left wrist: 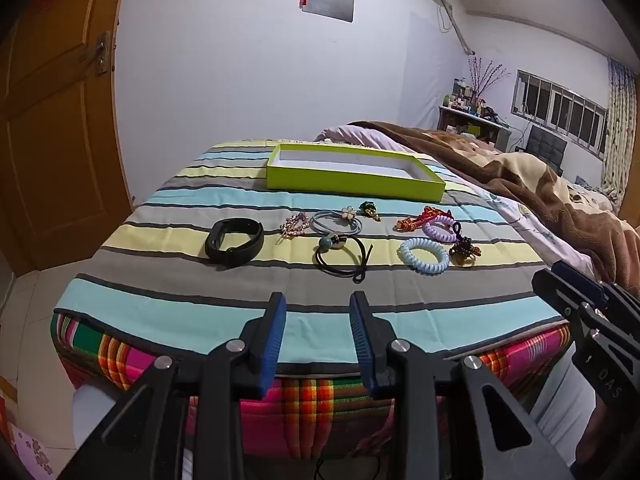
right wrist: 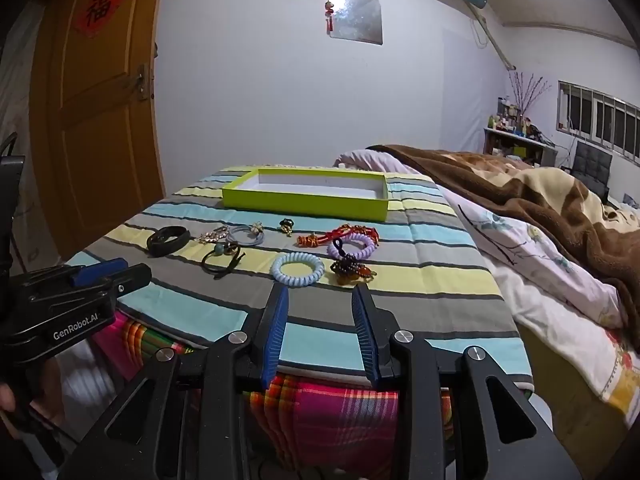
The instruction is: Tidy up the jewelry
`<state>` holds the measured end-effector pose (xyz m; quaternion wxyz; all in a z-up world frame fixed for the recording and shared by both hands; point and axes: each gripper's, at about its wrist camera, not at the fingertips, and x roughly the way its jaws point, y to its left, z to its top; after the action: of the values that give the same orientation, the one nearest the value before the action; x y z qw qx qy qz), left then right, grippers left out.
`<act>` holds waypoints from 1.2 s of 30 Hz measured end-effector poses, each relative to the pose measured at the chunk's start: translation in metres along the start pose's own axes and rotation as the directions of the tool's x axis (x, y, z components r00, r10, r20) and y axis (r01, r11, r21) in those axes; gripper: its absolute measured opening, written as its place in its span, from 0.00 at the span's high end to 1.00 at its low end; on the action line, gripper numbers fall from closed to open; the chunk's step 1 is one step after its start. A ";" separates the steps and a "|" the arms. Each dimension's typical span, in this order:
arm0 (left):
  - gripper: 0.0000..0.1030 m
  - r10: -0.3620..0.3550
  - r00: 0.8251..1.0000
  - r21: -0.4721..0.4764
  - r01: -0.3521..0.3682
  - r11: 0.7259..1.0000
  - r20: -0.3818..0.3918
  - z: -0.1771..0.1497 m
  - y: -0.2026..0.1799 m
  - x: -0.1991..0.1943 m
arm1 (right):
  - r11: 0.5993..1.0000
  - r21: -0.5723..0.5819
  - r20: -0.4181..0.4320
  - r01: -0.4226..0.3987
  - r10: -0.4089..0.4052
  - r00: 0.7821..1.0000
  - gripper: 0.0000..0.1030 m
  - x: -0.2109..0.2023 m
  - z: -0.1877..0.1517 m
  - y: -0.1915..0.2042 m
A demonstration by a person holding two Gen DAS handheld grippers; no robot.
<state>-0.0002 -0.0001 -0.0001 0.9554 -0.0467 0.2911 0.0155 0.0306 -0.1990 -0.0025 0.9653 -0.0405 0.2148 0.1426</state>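
Observation:
Several pieces of jewelry lie in a loose row on the striped bed cover: a black band, a black hair tie with a teal bead, a light blue coil tie, a purple coil tie, a red-orange piece. Behind them sits an empty lime-green tray. My left gripper is open and empty above the bed's near edge. My right gripper is open and empty, just short of the blue coil tie.
A brown blanket and white quilt cover the bed to the right. A wooden door stands at the left. A white wall is behind the bed. A desk with bottles is far right.

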 end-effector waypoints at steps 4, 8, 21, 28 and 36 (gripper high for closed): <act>0.67 -0.003 1.000 0.000 0.003 1.000 -0.003 -0.001 0.000 -0.001 | 1.000 0.012 -0.005 0.000 0.000 1.000 0.67 -0.001 0.004 -0.001; 0.67 -0.002 1.000 -0.008 0.002 1.000 -0.007 -0.002 0.001 -0.004 | 1.000 0.012 0.002 0.000 0.000 1.000 0.67 -0.008 0.007 -0.001; 0.67 0.000 1.000 -0.031 -0.001 1.000 -0.012 -0.003 0.011 0.001 | 1.000 0.021 0.008 0.001 -0.001 1.000 0.67 -0.004 0.002 -0.002; 0.67 0.006 1.000 -0.037 -0.007 0.999 -0.012 -0.003 0.012 0.002 | 1.000 0.023 0.004 0.004 -0.004 1.000 0.67 -0.003 0.002 -0.002; 0.67 0.011 1.000 -0.034 -0.011 0.999 -0.010 -0.003 0.013 0.001 | 1.000 0.026 0.006 0.008 -0.008 1.000 0.67 -0.002 0.002 -0.003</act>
<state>-0.0012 0.0121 -0.0040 0.9529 -0.0614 0.2959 0.0253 0.0306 -0.2017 0.0004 0.9670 -0.0284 0.2138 0.1359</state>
